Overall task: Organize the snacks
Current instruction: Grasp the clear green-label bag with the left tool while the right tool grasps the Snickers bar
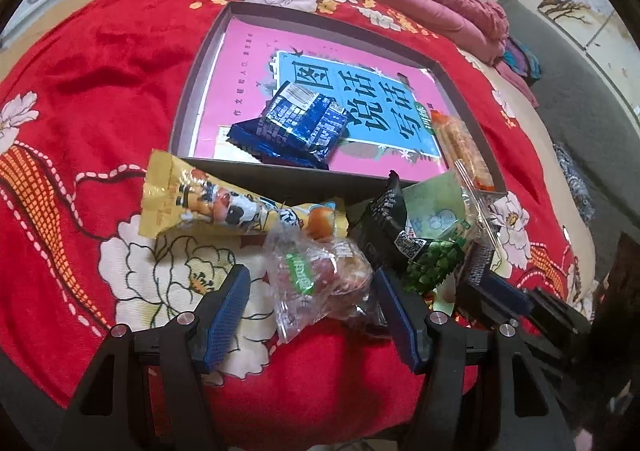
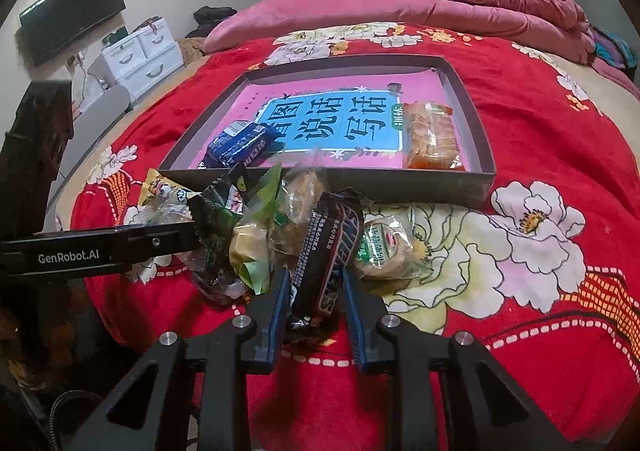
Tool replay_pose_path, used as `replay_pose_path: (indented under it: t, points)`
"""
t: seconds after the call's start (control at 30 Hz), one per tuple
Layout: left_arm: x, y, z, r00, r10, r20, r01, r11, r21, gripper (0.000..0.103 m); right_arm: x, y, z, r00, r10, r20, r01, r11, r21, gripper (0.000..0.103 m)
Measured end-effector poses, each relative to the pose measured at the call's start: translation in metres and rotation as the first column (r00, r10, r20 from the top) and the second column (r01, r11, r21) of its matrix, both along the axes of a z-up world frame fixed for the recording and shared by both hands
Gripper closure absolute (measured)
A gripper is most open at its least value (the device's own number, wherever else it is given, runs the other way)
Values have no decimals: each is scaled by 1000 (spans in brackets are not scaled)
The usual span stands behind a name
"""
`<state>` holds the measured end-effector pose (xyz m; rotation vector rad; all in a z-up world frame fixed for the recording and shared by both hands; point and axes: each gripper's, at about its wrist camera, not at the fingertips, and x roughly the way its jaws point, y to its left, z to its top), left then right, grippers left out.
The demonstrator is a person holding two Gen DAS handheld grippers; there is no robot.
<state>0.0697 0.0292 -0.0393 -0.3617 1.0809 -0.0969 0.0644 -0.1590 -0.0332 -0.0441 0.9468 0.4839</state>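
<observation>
Snacks [image 2: 280,227] lie heaped on a red flowered blanket [image 2: 540,311], just at the near wall of a shallow dark tray [image 2: 468,119] that holds a pink-and-blue book [image 2: 332,123]. Inside the tray a blue wrapped snack [image 2: 240,145] sits at about 8 o'clock and an orange cracker pack [image 2: 432,139] lies along the wall at 3 o'clock. In the right wrist view the right gripper [image 2: 316,283] is clamped on a dark chocolate bar [image 2: 328,251] — its blue pads press both sides of the wrapper, the bar tilted up toward 1 o'clock. A round pastry in clear wrap [image 2: 384,251] rests just beside it at 3 o'clock. In the left wrist view the left gripper [image 1: 312,287] stands with its jaws well apart around a clear bag of reddish snack [image 1: 320,275], the pads not pressing it. At 10 o'clock from that bag lies a long yellow packet [image 1: 224,203]; at 2 o'clock a black-and-green pea packet [image 1: 416,247] — partly over a pale green pack [image 1: 432,207] against the tray wall.
</observation>
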Motion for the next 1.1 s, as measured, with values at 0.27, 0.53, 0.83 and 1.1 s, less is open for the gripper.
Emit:
replay_pose_path:
  t: [0.27, 0.53, 0.83, 1.1]
  points:
    - [4, -4, -3, 1000, -11, -7, 11, 999, -47, 48, 7, -1, -4, 1000, -11, -13, 11, 1000, 3, 75]
    - [2, 1, -5, 1000, -11, -3, 11, 997, -78, 53, 7, -2, -2, 1000, -2, -6, 2, 1000, 10, 75]
    - [-9, 11, 4, 1000, -15, 28, 18, 996, -91, 61, 3, -22, 12, 999, -29, 14, 28, 997, 77, 82]
    - [-10, 10, 5, 999, -28, 30, 30, 998, -63, 67, 6, -14, 9, 999, -32, 23, 32, 999, 23, 82]
